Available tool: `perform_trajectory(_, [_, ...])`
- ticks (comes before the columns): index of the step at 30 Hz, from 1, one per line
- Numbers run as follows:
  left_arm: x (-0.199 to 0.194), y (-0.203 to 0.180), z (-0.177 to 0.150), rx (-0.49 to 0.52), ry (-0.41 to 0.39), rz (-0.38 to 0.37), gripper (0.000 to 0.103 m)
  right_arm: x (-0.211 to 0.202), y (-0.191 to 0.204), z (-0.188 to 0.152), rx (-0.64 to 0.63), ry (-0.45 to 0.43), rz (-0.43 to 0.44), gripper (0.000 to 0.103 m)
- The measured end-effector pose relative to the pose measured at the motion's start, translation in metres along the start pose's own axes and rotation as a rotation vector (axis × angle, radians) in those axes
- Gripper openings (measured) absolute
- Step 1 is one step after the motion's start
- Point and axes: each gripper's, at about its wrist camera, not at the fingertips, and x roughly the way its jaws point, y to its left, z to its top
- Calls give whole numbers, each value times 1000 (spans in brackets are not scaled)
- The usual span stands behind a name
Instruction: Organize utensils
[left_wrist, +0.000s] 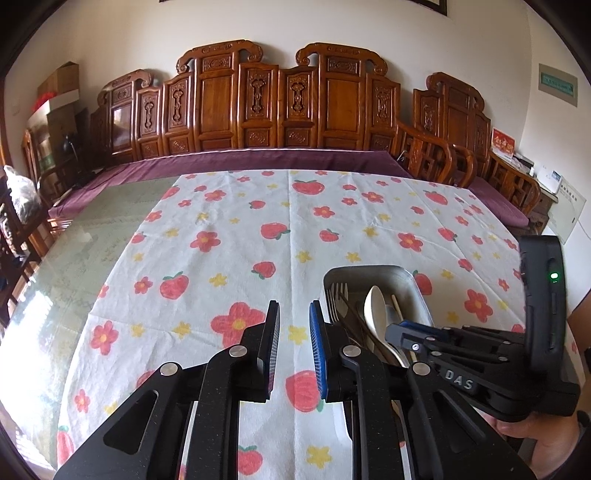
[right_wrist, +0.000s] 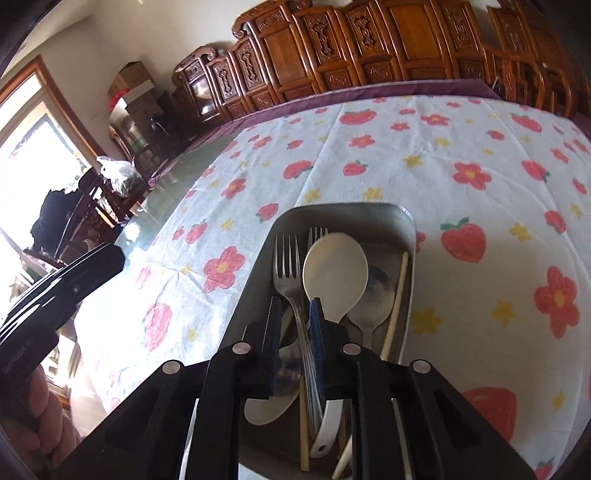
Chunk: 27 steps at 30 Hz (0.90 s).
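A metal tray (right_wrist: 343, 214) sits on the flowered tablecloth and holds forks, spoons and chopsticks. In the right wrist view a steel fork (right_wrist: 286, 264), a white spoon (right_wrist: 334, 273), a metal spoon (right_wrist: 373, 299) and a wooden chopstick (right_wrist: 397, 301) lie in it. My right gripper (right_wrist: 295, 310) is open over the tray, its jaws on either side of the fork's handle. My left gripper (left_wrist: 294, 314) is open and empty above the cloth, just left of the tray (left_wrist: 369, 271). The right gripper (left_wrist: 413, 332) shows in the left view over the tray.
The flowered tablecloth (left_wrist: 258, 229) covers most of a glass-topped table (left_wrist: 92, 236). A carved wooden bench with a purple cushion (left_wrist: 258, 158) runs along the table's far side. Chairs and clutter stand at the left (right_wrist: 92, 192).
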Motion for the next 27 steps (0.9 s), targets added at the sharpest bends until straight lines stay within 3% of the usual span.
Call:
perform_trajectory(8, [-19,-14,-13,14,-11,9,31,-60,2,-12,-101,-86,-80,19])
perform_trajectory(11, [-31,-22,-19,18,-16,7,56,-85,-3,-20,-113,-114,-112,23])
perform_trajectory(13, [-40,-29,-23,26,-25,16,78,-100,-5,-27,-118,-133,-132,31])
perform_trajectory(15, [-50,-35,-26,28,-37,22,87,-121,-9,-34,-114,-159,-156,56])
perform_trajectory(21, [-80,-55,-44,44,-27,22,95,-177,-16,-56,-97,-231,-229,95])
perform_trajectory(23, [-87,-61,-49,51,-13,18,95,-192,-19,-64,-90,-248,-244,100])
perform_trajectory(27, [-102,-74,-56,66,5,17,95,-224,-26,-84,-77,-273,-280,100])
